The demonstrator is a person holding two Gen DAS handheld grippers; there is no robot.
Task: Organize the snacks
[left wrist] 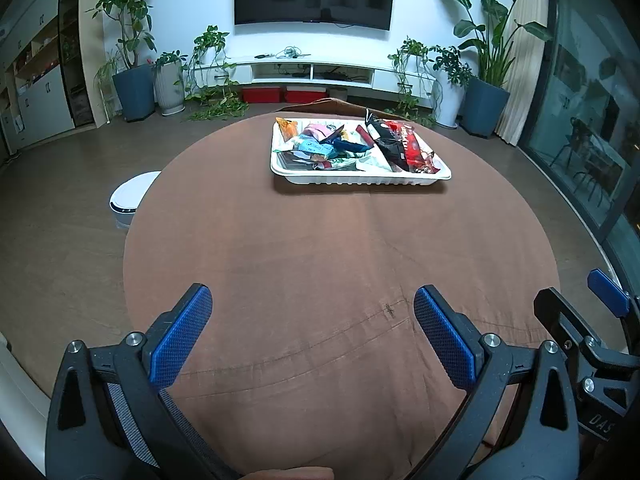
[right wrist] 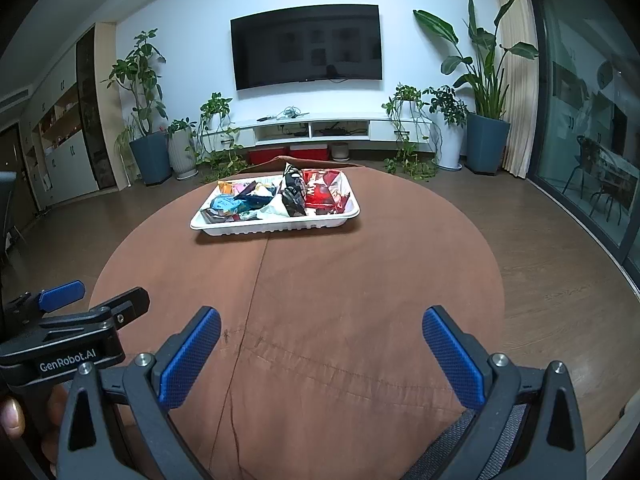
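Observation:
A white ribbed tray [left wrist: 360,179] [right wrist: 276,227] sits at the far side of a round table covered in brown cloth [left wrist: 320,260] [right wrist: 320,280]. It holds several snack packets: a red packet [left wrist: 414,146] [right wrist: 320,192] on the right, a black one [left wrist: 386,136] [right wrist: 292,196] beside it, and light blue, pink and orange ones [left wrist: 310,146] [right wrist: 224,203] on the left. My left gripper [left wrist: 312,302] hovers open over the near part of the cloth, nothing between its blue pads. My right gripper [right wrist: 320,324] is also open and empty, close beside the left one.
The right gripper's body [left wrist: 592,328] shows at the right edge of the left wrist view; the left gripper's body [right wrist: 72,328] and a hand [right wrist: 12,416] show at the left of the right wrist view. A white round device [left wrist: 130,198] stands on the floor left of the table.

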